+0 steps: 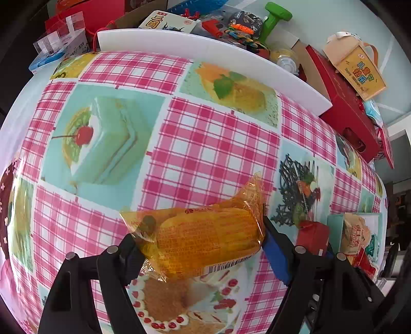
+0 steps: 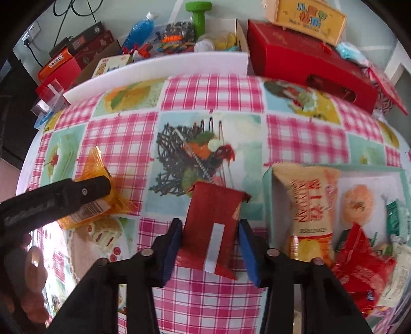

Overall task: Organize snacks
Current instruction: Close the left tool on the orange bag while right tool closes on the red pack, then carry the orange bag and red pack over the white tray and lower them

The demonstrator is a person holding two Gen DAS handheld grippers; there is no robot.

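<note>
An orange transparent-wrapped cake pack (image 1: 203,239) lies crosswise between the fingers of my left gripper (image 1: 197,241), which is shut on its two ends just above the checked tablecloth (image 1: 205,144). In the right wrist view one black finger (image 2: 84,191) of that gripper crosses the same orange pack (image 2: 97,205). My right gripper (image 2: 210,236) is shut on a dark red snack pack (image 2: 210,221), with both blue pads against its sides. To its right stands a teal-rimmed box (image 2: 268,195) holding a tan snack bag (image 2: 308,205), a round orange snack (image 2: 358,203) and red wrappers (image 2: 359,262).
A white foam board (image 1: 205,51) runs along the table's far edge, with toys, a green dumbbell (image 1: 274,18) and a big red box (image 1: 341,108) behind it. A person's hand (image 2: 28,269) shows at lower left in the right wrist view.
</note>
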